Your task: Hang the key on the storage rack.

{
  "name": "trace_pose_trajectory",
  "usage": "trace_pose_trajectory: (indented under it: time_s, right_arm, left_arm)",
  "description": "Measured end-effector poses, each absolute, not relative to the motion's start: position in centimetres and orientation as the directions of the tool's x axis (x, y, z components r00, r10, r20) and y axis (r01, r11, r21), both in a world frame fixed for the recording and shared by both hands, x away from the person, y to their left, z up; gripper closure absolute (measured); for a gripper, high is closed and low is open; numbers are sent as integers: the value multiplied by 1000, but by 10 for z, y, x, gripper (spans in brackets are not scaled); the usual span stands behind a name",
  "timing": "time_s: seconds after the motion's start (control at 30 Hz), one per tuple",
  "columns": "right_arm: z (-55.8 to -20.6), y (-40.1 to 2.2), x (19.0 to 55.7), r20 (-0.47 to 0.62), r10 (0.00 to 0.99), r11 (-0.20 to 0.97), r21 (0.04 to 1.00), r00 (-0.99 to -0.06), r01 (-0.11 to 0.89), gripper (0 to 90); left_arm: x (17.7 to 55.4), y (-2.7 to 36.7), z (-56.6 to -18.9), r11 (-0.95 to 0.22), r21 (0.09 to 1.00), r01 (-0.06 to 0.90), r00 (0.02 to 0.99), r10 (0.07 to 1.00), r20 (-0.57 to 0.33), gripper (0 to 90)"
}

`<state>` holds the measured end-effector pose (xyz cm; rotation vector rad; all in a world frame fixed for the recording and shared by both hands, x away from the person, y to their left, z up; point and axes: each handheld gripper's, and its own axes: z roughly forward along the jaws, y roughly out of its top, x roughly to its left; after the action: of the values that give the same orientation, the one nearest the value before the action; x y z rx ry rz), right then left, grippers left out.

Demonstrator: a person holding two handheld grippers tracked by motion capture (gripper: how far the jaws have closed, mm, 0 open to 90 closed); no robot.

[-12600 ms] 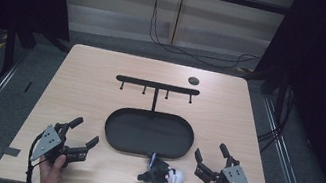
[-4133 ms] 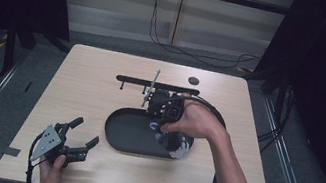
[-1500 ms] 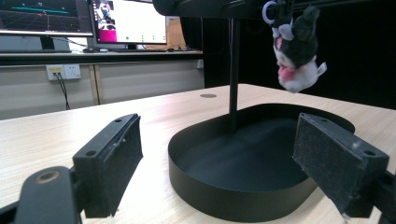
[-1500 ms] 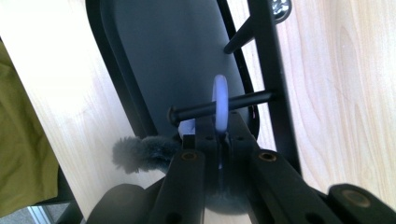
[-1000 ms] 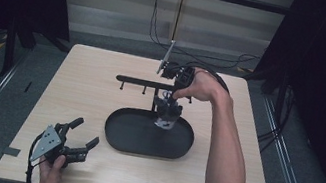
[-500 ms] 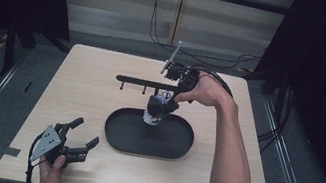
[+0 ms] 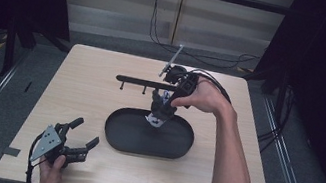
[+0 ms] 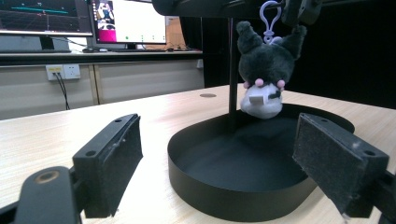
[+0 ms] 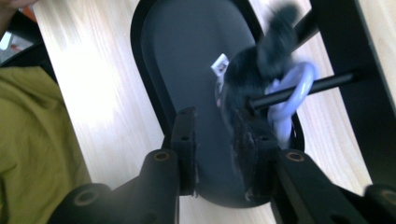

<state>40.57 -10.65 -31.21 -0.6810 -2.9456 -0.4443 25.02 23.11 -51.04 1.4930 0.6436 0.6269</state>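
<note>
High view: the right gripper (image 7: pixel 160 107) is held out over the far half of the table (image 7: pixel 75 86), pointing down at the hanging rack (image 7: pixel 137 81). Its jaws have just been opening; in the right gripper view they are seen parted by a gap with nothing pressed between the pads, and the plush toy (image 9: pixel 261 70) lies just beyond the tips, blurred. Whether one pad brushes the fur cannot be told. The toy's pale purple clip (image 9: pixel 292 100) is looped over a thin black peg (image 9: pixel 303 88) of the rack, so the toy is hung from the rack above the black oval tray (image 9: pixel 149 79).

From the left gripper view the toy (image 8: pixel 262 70) is seen dangling by its clip (image 8: pixel 270 14) beside the rack's upright post (image 8: pixel 230 70), dark grey on top and white below, clear of the tray floor. The tray (image 8: pixel 196 163) is set on the light wooden table near the person's side.

The left gripper (image 7: pixel 78 143) is held low at the near left corner of the table, well apart from the tray (image 7: pixel 115 136). Its jaws are spread wide and nothing is between the pads (image 8: pixel 116 158).

A small dark disc (image 8: pixel 208 95) is seen on the table beyond the tray, and monitors (image 8: pixel 128 21) are seen on a bench behind.
</note>
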Motion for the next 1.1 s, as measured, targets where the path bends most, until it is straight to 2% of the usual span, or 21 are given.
trace_pose_trajectory:
  time_s: [0.27,0.4,0.53,0.7,1.03,1.1]
  right_arm:
    - [-315,-112,391,144,430,824,340,-891,453,624]
    - [-318,-116,381,179,432,794,388,-884,467,598]
    - [-326,-123,368,185,407,764,468,-894,444,572]
    - [-331,-127,358,184,403,746,500,-896,439,545]
    - [-349,-145,331,183,426,625,648,-886,435,475]
    - [-359,-150,320,189,452,565,695,-872,443,457]
  left_arm:
    - [250,231,-510,-12,1000,16,689,725,-2,153]
    - [250,231,-510,-12,1000,16,689,725,-3,153]
    - [250,231,-510,-12,1000,16,689,725,-2,153]
    - [250,231,-510,-12,1000,16,689,725,-2,153]
    - [250,231,-510,-12,1000,16,689,725,-2,152]
    - [250,231,-510,-11,1000,17,689,725,-3,153]
